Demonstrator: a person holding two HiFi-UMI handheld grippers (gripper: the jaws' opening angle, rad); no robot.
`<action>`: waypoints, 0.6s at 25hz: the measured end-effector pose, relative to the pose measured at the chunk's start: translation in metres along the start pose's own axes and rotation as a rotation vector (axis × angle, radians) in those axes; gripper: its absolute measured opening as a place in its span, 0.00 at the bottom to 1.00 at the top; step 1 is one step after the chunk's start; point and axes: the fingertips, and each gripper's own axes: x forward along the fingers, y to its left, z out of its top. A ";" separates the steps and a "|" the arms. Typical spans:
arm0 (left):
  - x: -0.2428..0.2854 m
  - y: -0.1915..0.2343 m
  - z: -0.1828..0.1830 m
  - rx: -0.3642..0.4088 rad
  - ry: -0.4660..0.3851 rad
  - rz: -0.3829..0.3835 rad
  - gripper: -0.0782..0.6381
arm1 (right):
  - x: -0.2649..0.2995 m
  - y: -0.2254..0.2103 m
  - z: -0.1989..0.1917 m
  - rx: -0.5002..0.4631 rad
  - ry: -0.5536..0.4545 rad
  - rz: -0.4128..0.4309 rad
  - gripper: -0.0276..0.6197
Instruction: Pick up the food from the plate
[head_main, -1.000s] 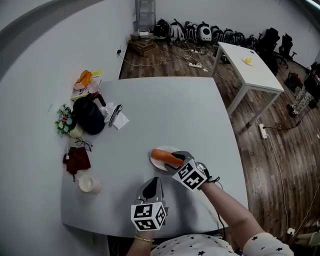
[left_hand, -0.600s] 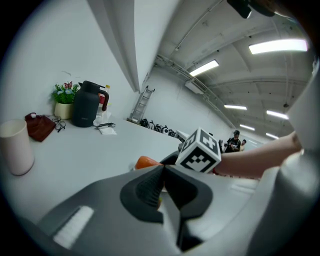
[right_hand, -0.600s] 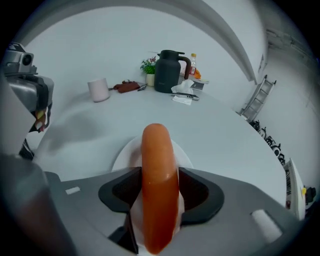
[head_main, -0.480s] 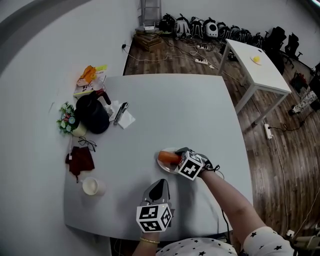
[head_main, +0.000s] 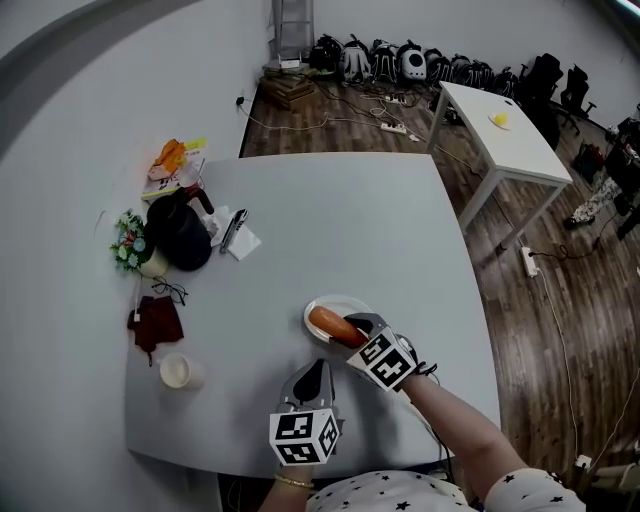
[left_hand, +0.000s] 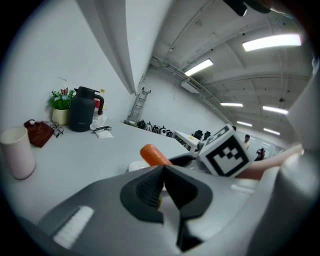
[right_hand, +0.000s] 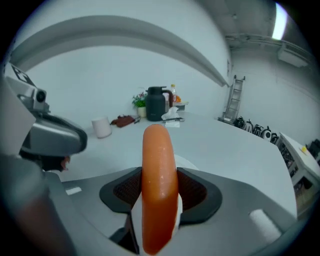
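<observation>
An orange sausage (head_main: 333, 325) sits over the small white plate (head_main: 338, 302) near the front of the grey table. My right gripper (head_main: 352, 331) is shut on its near end. In the right gripper view the sausage (right_hand: 159, 180) runs lengthwise between both pads, with the plate (right_hand: 188, 163) showing behind it. My left gripper (head_main: 312, 374) hangs just left of the plate and nearer me, shut with nothing in it. In the left gripper view its jaws (left_hand: 162, 182) meet, and the sausage (left_hand: 153, 154) shows beyond them.
At the table's left edge stand a black kettle (head_main: 178, 232), a small flower pot (head_main: 128, 242), a dark red cloth (head_main: 155, 320) and a white cup (head_main: 177, 371). Papers and a pen (head_main: 232, 231) lie beside the kettle. A second white table (head_main: 500, 135) stands far right.
My right gripper keeps its hold on the sausage at the plate and has shifted only slightly. The left gripper has barely moved.
</observation>
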 end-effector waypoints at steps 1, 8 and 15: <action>-0.002 -0.002 0.000 0.010 -0.002 -0.001 0.12 | -0.012 0.005 0.005 0.053 -0.041 -0.003 0.37; -0.023 -0.013 0.001 0.029 -0.034 -0.013 0.12 | -0.088 0.039 0.022 0.309 -0.273 -0.061 0.37; -0.042 -0.026 -0.005 0.052 -0.038 -0.024 0.12 | -0.125 0.072 0.003 0.370 -0.322 -0.093 0.37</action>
